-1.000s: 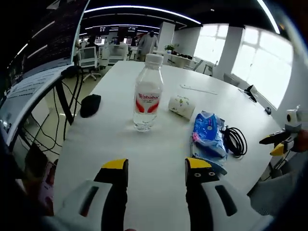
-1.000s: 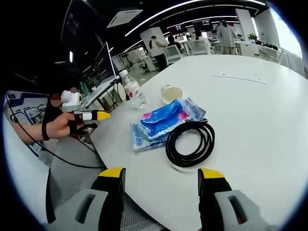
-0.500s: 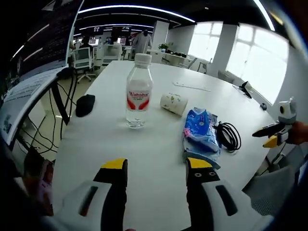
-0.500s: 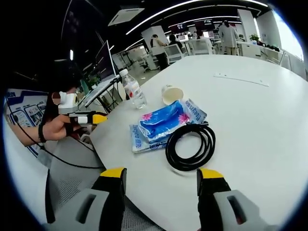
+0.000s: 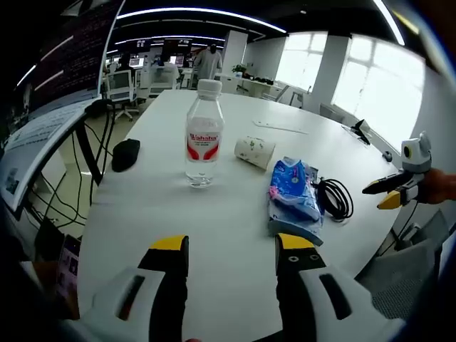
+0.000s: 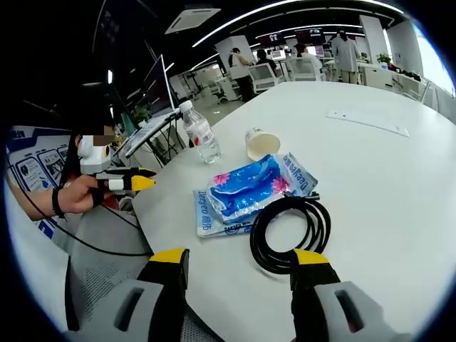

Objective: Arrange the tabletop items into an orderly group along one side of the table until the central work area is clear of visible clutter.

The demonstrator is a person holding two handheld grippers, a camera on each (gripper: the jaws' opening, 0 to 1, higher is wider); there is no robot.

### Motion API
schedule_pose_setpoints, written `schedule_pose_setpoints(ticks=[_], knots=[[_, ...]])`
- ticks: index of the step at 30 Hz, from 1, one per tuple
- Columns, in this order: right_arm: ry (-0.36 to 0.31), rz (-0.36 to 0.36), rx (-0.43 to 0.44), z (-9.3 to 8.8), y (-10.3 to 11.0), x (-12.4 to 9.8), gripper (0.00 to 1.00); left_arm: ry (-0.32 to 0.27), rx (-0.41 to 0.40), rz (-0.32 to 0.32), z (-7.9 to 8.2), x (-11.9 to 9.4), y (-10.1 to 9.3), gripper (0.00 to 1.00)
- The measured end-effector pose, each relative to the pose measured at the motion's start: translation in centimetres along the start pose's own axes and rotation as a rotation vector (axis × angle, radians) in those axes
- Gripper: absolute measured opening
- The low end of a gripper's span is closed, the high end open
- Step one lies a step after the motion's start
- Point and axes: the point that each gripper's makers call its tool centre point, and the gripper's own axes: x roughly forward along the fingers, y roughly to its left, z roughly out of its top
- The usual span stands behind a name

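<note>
— Step in hand? 
— Approach only, by the look of it. Nothing gripped yet. Left tool (image 5: 231, 249) spread and empty, hanging over bare tabletop (image 5: 214, 214) short of the bottle (image 5: 203, 135). Right tool (image 6: 239, 262) spread and empty too, poised just short of the cable (image 6: 288, 231).

— Where everything lies, taking the bottle as mark? 
— Mouse (image 5: 125, 154) left of the bottle, near the edge. Cup (image 5: 254, 151) on its side, just right of the bottle. Blue packet (image 5: 291, 196) beyond the cup, nearer the tool. Cable coiled against the packet's far side, touching or overlapping it.

— Next move? 
— Probably closing on one item: right tool forward and down onto the cable's near loop, or left tool ahead around the bottle's waist, kept upright. Then over toward one edge with it.

— Risks? 
— Floppy coil, likely to drag the packet along.
</note>
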Motion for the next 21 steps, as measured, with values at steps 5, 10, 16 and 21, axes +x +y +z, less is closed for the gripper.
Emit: schedule_pose_setpoints(ticks=[5,10,16,21], knots=[[0.005,0.007,-0.006,0.1,0.5,0.1,0.58,-0.002,-0.004,0.001,-0.1,0.1,0.4,0.48],[0.008,0.008,-0.006,-0.2,0.1,0.0,0.59,-0.005,-0.005,-0.002,0.2,0.3,-0.2,0.47],[0.009,0.000,0.012,-0.9,0.0,-0.5,0.59,-0.017,0.000,-0.019,1.3,1.3,-1.4,0.46],[0.005,-0.005,0.025,-1.3,-0.3,-0.7,0.59,-0.028,-0.002,-0.032,2.5,2.6,-2.4,0.46]])
